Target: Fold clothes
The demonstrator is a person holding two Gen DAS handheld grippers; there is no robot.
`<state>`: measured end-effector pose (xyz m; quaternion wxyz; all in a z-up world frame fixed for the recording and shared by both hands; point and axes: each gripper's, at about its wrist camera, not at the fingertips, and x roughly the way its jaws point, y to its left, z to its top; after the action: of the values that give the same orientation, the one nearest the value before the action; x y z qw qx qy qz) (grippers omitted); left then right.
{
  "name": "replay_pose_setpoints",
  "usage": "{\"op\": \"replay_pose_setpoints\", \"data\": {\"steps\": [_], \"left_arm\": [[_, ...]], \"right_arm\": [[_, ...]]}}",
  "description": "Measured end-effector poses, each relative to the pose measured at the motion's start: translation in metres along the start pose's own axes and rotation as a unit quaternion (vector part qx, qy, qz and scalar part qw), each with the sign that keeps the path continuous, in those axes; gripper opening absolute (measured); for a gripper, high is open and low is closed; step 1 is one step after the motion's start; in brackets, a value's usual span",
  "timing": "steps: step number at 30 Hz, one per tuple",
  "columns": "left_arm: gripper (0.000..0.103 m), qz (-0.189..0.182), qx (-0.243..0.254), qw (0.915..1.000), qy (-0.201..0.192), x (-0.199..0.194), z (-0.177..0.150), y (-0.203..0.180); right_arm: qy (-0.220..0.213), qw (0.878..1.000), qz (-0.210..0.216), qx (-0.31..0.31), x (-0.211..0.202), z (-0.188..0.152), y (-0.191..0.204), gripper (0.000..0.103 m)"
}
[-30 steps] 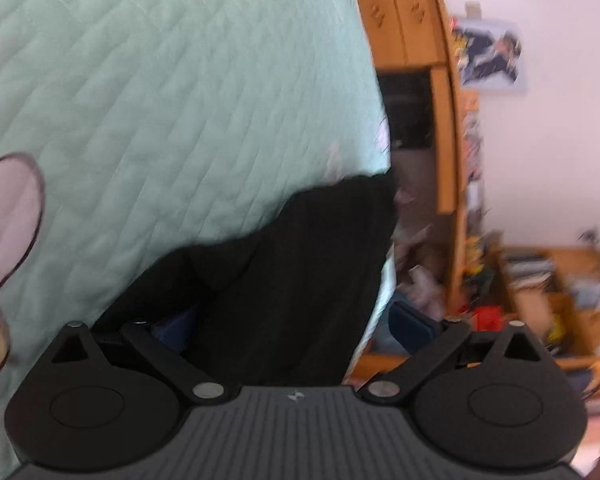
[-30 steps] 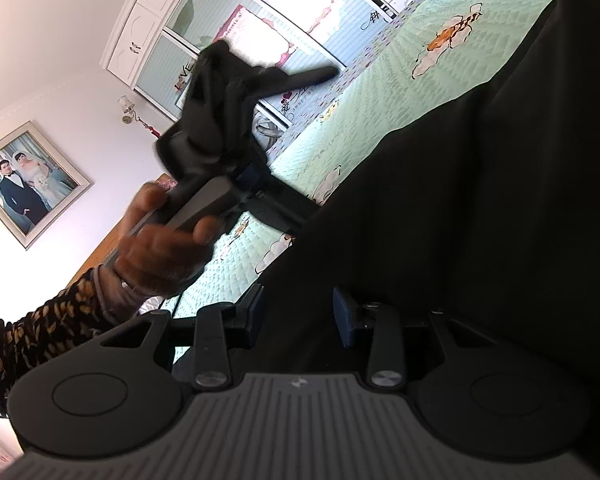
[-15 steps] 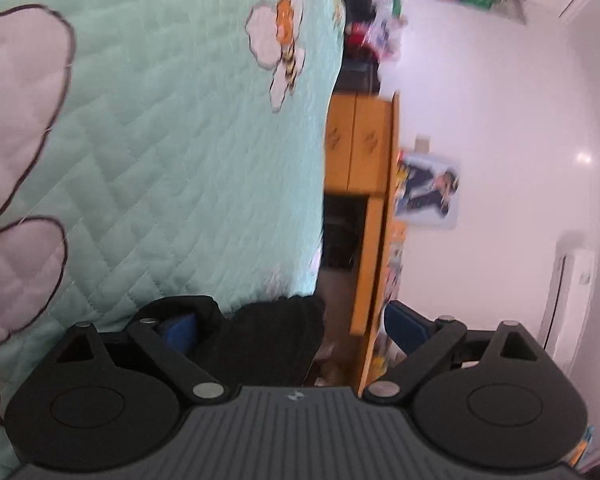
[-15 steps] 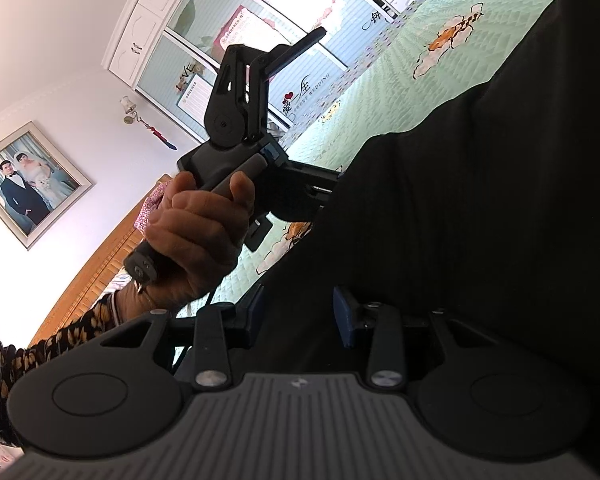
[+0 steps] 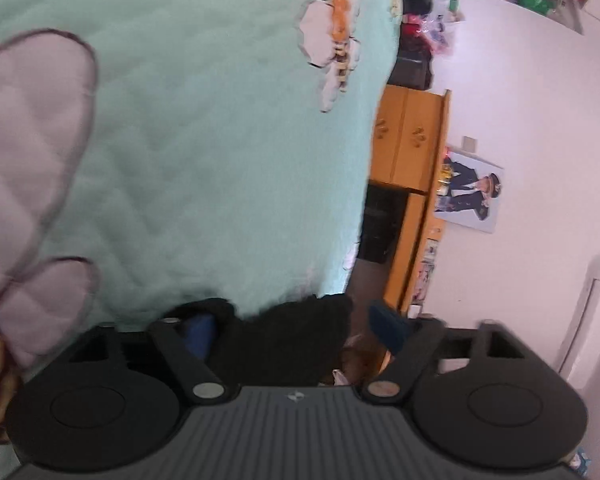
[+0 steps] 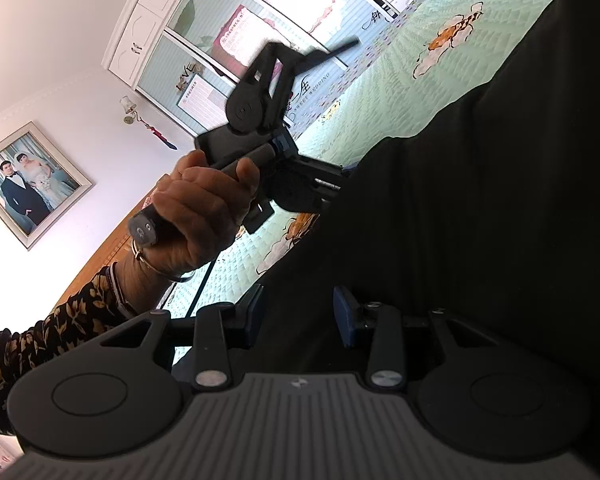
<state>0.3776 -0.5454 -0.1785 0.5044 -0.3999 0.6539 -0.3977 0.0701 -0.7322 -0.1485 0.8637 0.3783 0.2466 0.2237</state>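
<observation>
Cloth on quilt: black garment [image 6: 480, 200] spread over the mint-green quilt [image 5: 220, 140], covering most of the quilt in the right wrist view and running as one long dark sheet from the near edge up toward the quilt's far side. Right gripper [image 6: 300, 312] low on the quilt, pads half closed with black fabric filling the gap between them; true pinch or mere contact, cannot tell. Left gripper [image 5: 292, 330] raised off the quilt at the garment's edge, held in the left hand [image 6: 204, 212], blue pads spread wide with a small bunched tip of the black cloth lying between them, closer to one pad and clamped by neither. Judged from this: cloth straight ahead of both sets of fingers, right gripper deeper into the sheet, left one only at a corner. Stage of the fold not settled by these views; equally plausible as corner just let go or corner about to be taken.
</observation>
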Motion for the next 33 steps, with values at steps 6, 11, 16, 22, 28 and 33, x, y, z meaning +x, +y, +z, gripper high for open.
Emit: {"op": "replay_pose_setpoints", "data": {"steps": [6,11,16,22,28,33], "left_arm": [[0.061,0.05,0.038,0.9968,-0.05,-0.024,-0.001,-0.011],[0.073,0.067,0.05,0.9904,-0.11,-0.041,0.001,-0.023],[0.076,0.075,0.095,0.9875,-0.101,-0.037,-0.025,-0.04],[0.077,0.074,0.137,0.9832,-0.095,-0.021,-0.053,-0.06],[0.077,0.116,0.148,0.9788,-0.081,-0.027,-0.046,-0.056],[0.077,0.14,0.167,0.975,-0.041,-0.018,-0.04,-0.062]], "right_arm": [[0.0,1.0,-0.001,0.0,0.0,0.002,-0.002,0.04],[0.001,1.0,-0.001,0.001,0.0,0.003,-0.003,0.04],[0.001,1.0,0.001,0.003,0.0,0.003,-0.005,0.04],[0.0,1.0,0.002,0.004,0.001,0.004,-0.006,0.04],[0.0,1.0,0.003,0.006,0.002,0.005,-0.008,0.04],[0.001,1.0,0.003,0.007,0.003,0.006,-0.009,0.04]]}}
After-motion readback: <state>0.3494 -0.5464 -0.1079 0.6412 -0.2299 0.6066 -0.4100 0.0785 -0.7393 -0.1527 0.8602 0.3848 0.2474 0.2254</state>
